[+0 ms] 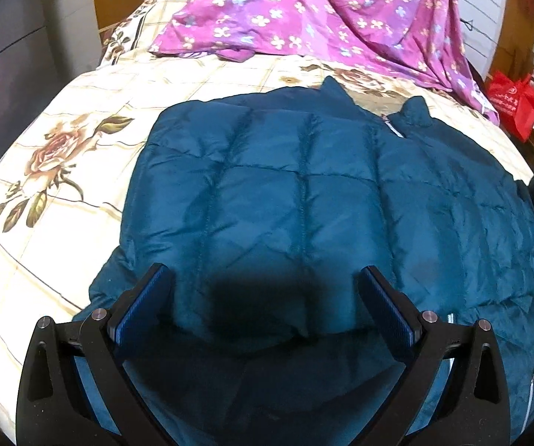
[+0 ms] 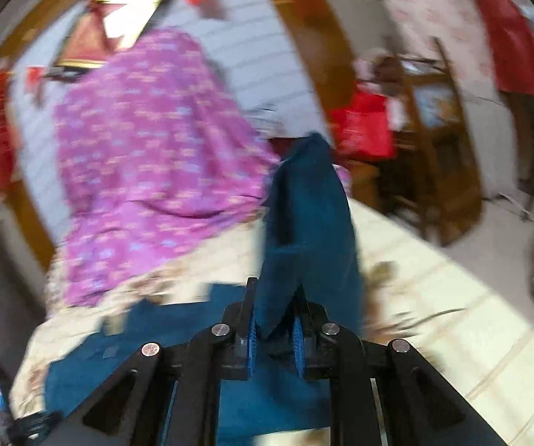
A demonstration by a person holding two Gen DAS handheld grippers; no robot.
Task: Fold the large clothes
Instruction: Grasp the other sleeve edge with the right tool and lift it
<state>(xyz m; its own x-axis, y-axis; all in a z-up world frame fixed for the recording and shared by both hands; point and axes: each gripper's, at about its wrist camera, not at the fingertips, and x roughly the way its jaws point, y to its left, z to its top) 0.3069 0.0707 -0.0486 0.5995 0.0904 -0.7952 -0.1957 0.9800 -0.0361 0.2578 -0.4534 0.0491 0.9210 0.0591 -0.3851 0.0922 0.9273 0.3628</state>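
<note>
A teal quilted puffer jacket [image 1: 304, 193] lies spread on the floral bedsheet [image 1: 62, 171], collar and zipper toward the far right. My left gripper [image 1: 265, 278] is open and empty, hovering just above the jacket's near part with a finger on each side of a padded panel. My right gripper [image 2: 274, 319] is shut on a fold of the teal jacket [image 2: 304, 215], which stands up from between its fingers. That view is motion-blurred.
A purple floral cloth [image 1: 322, 11] is draped at the head of the bed and also shows in the right wrist view [image 2: 148, 156]. A red gift bag [image 1: 516, 104] and wooden furniture [image 2: 438, 141] stand beside the bed on the right.
</note>
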